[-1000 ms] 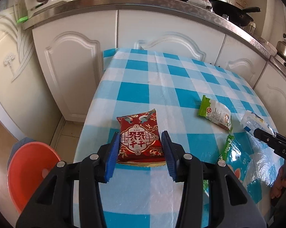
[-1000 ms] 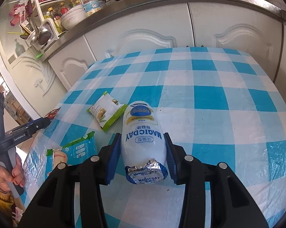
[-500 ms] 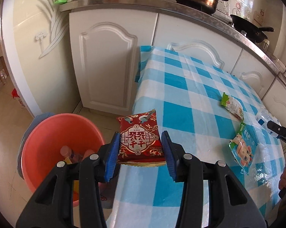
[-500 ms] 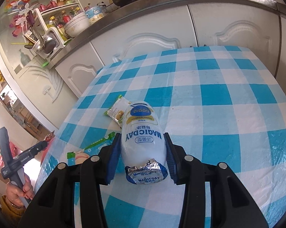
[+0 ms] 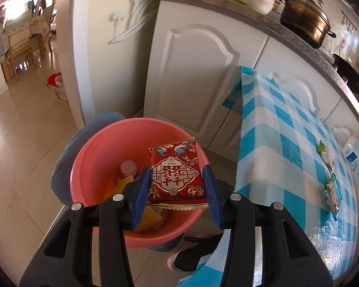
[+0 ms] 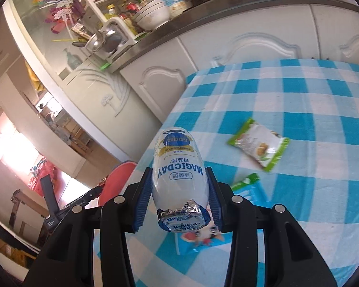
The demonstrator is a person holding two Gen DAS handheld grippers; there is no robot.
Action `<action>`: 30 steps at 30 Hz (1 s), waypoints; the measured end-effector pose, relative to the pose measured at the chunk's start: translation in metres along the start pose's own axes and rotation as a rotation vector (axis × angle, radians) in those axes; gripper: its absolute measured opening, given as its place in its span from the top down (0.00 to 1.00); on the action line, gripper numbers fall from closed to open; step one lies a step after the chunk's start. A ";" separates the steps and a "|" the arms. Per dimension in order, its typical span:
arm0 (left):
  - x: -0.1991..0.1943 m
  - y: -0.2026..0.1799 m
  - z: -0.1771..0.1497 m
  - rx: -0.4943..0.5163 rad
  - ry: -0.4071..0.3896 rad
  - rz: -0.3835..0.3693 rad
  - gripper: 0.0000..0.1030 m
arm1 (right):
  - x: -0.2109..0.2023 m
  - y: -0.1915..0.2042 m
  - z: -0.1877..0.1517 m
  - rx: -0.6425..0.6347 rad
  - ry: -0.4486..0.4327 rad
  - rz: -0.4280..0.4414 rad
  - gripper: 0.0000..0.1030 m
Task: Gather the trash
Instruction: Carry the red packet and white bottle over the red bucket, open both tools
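Left hand-held gripper clenched on flat, glossy red foil packet, long axis pointing away, hanging over round pink plastic bucket; right hand-held gripper grasping smooth white bottle, crumpled foil end nearest camera, above checked surface.

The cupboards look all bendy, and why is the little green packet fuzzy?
Both wrist views use a fisheye lens, so the straight cupboard doors and counter curve. In the right wrist view the green snack packet is smeared by motion blur, while the white bottle stays sharp. In the left wrist view, daylight washes out the doorway.
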State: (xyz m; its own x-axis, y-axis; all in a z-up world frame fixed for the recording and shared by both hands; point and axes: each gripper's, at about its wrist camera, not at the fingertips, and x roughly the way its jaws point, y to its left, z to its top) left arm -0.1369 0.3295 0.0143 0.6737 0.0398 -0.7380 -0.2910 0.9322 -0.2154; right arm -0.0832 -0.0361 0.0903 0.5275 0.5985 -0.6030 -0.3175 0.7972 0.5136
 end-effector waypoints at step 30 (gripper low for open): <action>0.030 0.058 -0.002 -0.157 0.039 0.004 0.56 | 0.211 0.188 -0.038 -0.370 0.415 0.082 0.53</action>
State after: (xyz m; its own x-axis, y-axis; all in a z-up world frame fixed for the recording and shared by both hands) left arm -0.1350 0.3846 -0.0215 0.6463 0.0263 -0.7626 -0.3978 0.8645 -0.3073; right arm -0.0614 0.2426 0.0367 0.1588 0.5814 -0.7980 -0.6389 0.6767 0.3659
